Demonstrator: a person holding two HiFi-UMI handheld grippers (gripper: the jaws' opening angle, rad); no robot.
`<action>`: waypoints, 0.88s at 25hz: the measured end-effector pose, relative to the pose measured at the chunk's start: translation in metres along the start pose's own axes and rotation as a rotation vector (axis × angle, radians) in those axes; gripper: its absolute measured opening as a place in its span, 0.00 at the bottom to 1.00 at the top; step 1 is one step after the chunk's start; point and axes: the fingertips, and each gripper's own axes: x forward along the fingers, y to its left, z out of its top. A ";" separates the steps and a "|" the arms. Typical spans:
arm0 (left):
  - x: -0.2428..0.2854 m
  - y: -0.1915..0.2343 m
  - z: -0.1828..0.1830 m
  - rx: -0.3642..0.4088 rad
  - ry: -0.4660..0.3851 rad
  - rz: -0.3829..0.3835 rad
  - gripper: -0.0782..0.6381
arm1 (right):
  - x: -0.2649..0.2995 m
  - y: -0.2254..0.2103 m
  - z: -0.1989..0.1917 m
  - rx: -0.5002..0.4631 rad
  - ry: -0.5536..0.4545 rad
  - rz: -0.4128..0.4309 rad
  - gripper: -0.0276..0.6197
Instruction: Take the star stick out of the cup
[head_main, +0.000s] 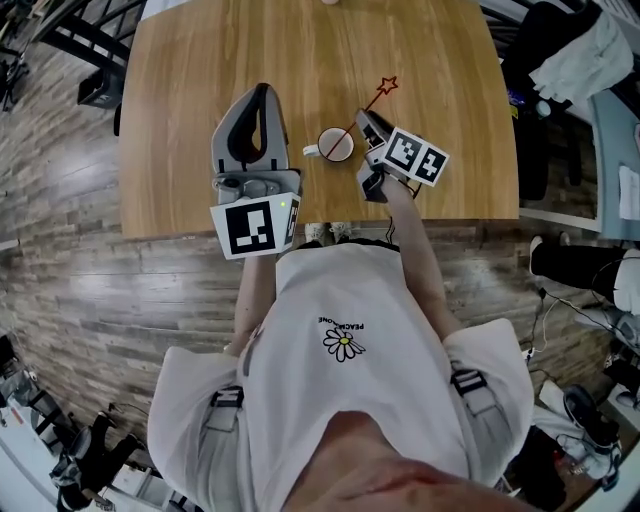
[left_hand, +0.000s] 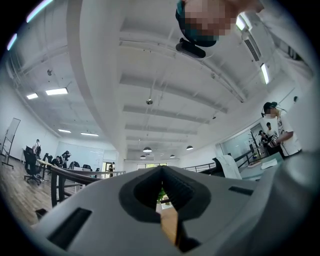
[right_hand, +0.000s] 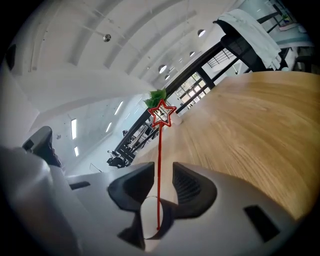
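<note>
While the jaws of the right gripper (right_hand: 163, 172) straddle the star stick (right_hand: 159, 150) unclosed and those of the left gripper (left_hand: 161, 171) sit pressed together, we should pinch squarely, then lift along its tilt.

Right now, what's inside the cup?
The red star stick stands in the white cup, leaning out over its rim. Nothing else shows inside. In the right gripper view the right tongs cover most of the cup, so its whole bottom cannot be seen.

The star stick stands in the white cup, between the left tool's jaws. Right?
Not the left tool: the star stick, standing in the white cup, is between the jaws of the right tool. The right gripper view shows it there.
</note>
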 end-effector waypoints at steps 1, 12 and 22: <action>0.000 0.000 -0.001 0.002 0.004 0.004 0.13 | 0.001 -0.001 -0.001 -0.003 0.003 -0.001 0.20; 0.002 0.007 -0.012 -0.016 0.024 0.016 0.13 | 0.010 0.005 -0.004 0.012 0.012 0.041 0.06; 0.003 0.007 -0.014 -0.005 0.034 0.014 0.13 | 0.005 0.017 0.005 -0.035 -0.010 0.051 0.06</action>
